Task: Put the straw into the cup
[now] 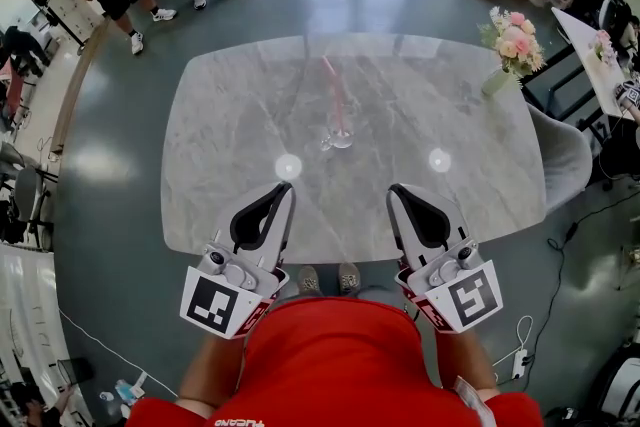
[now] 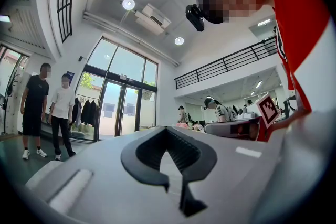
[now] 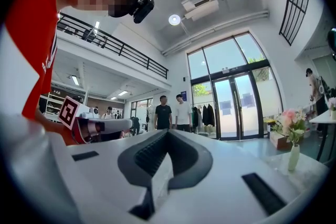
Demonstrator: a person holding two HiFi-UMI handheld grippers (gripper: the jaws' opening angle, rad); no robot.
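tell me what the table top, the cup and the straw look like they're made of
Table top: pale grey veined stone or a marble-look slab, polished; the ceiling lights mirror in it as bright spots.
Cup: clear glass, or possibly clear plastic; the table's veining shows straight through it.
Straw: pink and slightly see-through, most likely plastic, though it is too small here to be sure.

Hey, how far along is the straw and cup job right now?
Looks done: the pink straw stands leaning in the clear cup on the table. In hand: nothing; the left hand-held gripper and right hand-held gripper are shut and empty, over the near edge. Left: apparently nothing.
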